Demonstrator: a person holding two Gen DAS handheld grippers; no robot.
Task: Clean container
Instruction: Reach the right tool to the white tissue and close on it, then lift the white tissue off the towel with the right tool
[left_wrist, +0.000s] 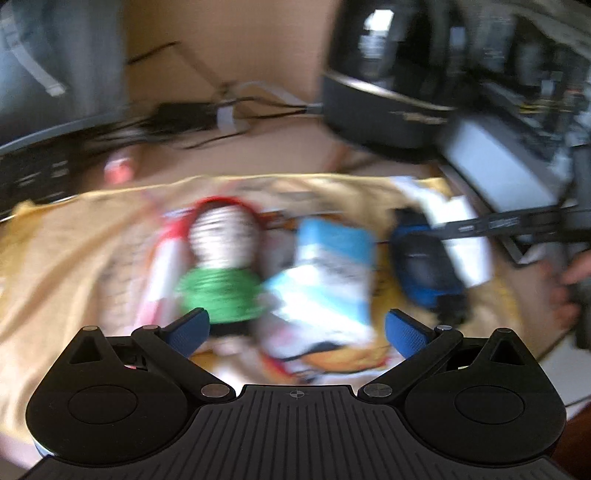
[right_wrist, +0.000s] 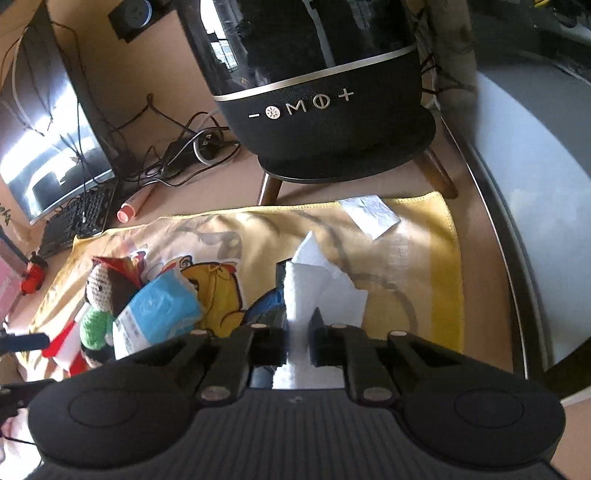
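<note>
Our right tongs (right_wrist: 298, 341) pinch a white tissue (right_wrist: 314, 280) as the wipe, poised above the blue container (right_wrist: 264, 308) on the yellow cloth (right_wrist: 424, 258), while our left tongs (left_wrist: 297, 330) hang wide open, empty.

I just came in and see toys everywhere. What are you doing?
A person holds a gripper in each hand over a yellow cloth. The right gripper is shut on a white tissue, just above a blue container. The left gripper is open, holding nothing, above a doll and a blue packet.
</note>
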